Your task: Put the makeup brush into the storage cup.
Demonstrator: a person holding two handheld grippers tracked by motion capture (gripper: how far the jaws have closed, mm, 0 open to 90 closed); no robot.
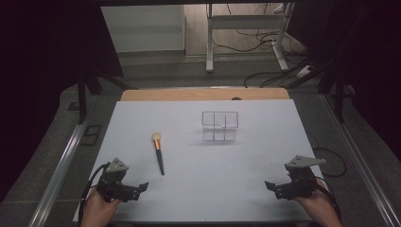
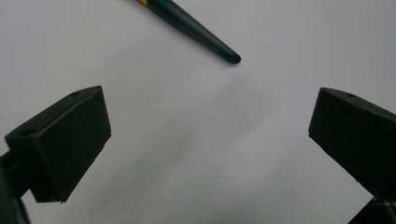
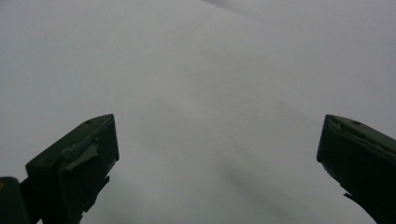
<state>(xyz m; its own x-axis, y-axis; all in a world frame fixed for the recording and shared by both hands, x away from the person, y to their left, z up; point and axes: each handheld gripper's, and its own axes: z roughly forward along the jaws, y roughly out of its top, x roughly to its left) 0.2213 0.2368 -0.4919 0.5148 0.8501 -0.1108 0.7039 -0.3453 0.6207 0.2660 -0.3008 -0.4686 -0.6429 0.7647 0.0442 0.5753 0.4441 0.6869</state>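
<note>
We are holding both grippers low at the near edge of the white table, nothing in either one. Landmark is the makeup brush.

Left gripper: sitting just near-left of the brush's handle tip, jaws pointing inward across the table. In the left gripper view the jaws are standing wide apart with only bare table between them, and the dark handle end of the brush is lying just ahead of the gap, apart from both jaws, not touching. We are reading this as the gripper staged for the pickup: it is the nearer one and already spread wide enough to take the thin handle.

Right gripper: well to the right of the brush, also low and pointing inward. In the right gripper view the jaws are spread wide, nothing between them. Probably parked out of the way for now.

Brush is lying flat, bristle head at the far end, handle pointing toward us, so the handle is the easy part to grab.

Clear divided organizer: standing upright, far-right of the brush, well apart from it, compartments looking empty. It is likely the drop target, open tops facing up so a brush can go in handle first.
</note>
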